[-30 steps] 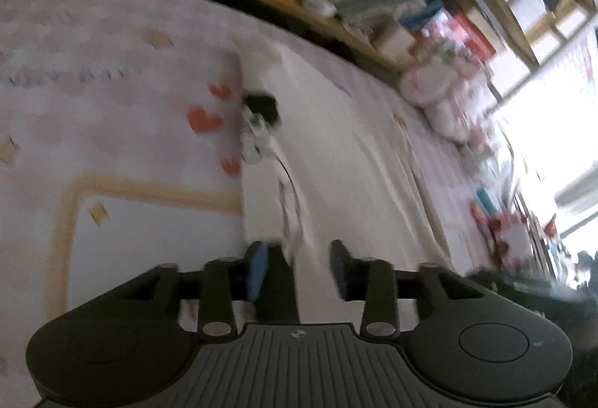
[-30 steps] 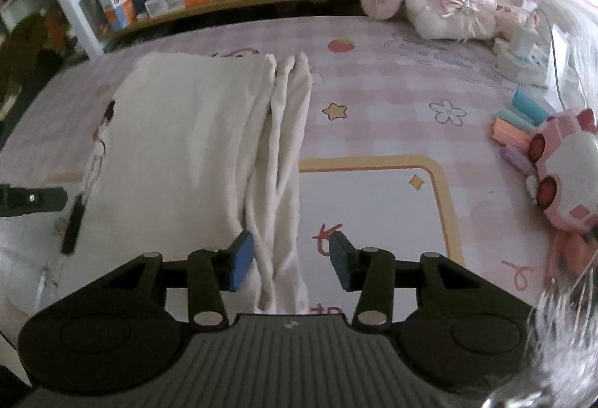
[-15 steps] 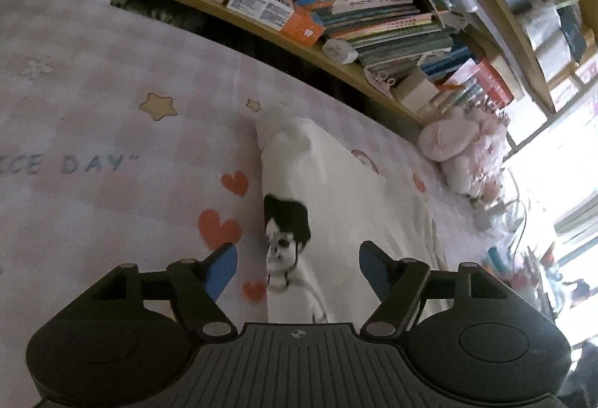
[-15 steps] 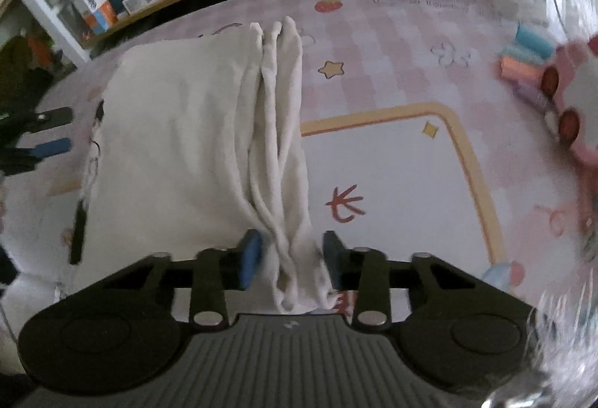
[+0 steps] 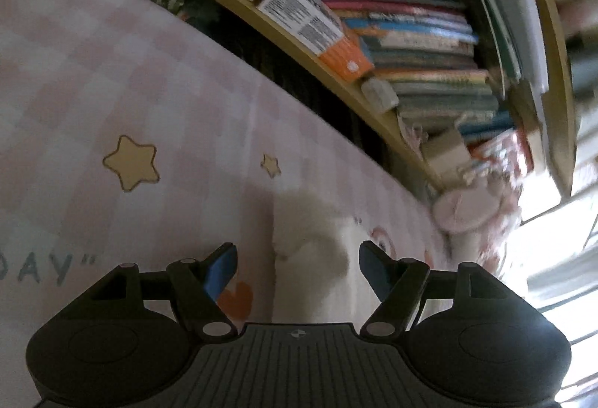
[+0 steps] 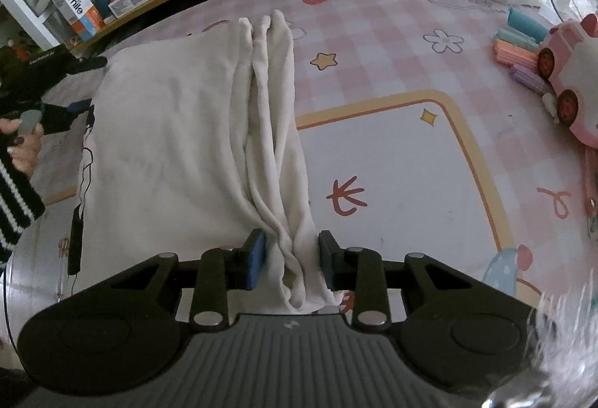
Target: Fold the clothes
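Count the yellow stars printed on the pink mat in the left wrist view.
2: a large star at left and a small star nearer the shelf. The white garment may hide others.

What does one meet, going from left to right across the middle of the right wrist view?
Striped black-and-white sleeve → white folded garment → its bunched cream folds → yellow-bordered white panel of the mat → pink toy car.

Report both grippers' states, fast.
Left gripper: open, holding nothing.
Right gripper: jaws just closed further, shut on the white garment's bunched edge.
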`<state>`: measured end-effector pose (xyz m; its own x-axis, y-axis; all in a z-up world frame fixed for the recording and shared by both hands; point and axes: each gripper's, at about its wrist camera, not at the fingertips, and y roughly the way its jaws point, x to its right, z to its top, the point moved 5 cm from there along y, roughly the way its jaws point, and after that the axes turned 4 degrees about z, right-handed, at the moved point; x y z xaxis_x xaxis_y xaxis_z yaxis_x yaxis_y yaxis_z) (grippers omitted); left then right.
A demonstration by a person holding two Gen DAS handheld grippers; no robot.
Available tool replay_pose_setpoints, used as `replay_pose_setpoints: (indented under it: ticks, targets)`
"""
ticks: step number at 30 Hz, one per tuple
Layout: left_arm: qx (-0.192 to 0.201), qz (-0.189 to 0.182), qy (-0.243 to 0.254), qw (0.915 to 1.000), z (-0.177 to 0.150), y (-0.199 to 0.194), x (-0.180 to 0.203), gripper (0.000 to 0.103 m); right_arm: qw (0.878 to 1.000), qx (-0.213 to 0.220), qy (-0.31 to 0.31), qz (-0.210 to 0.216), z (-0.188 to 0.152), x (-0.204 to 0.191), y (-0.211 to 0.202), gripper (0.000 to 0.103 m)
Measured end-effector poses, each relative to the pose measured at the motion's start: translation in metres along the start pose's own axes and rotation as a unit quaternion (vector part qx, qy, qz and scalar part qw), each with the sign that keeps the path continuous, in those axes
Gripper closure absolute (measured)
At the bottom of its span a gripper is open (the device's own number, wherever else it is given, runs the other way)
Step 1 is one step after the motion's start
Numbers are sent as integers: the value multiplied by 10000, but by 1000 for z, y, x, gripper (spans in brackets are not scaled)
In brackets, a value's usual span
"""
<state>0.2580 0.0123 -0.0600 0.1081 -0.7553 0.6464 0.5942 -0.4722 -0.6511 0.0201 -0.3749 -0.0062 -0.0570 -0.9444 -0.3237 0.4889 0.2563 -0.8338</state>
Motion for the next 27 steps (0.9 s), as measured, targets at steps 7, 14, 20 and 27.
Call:
replay_pose_setpoints:
  ticks: [7,14,20,27]
  targets:
    - [463,78,1441,9885,-1,-13,36,100,10000,38,31,-59,-2,-3,3,73]
    - [753,452,1907,9777,19,-13,48,91,9998,32,-157,76,-1,-16,11,74]
    - [736,1140,1198,9835,15,-24,19,56,9990,1,-435,79,1,-26,18,74]
    - [246,948,827,9917,-69,-79,-11,40,9985,-18,-464,281,1,-21,18,73]
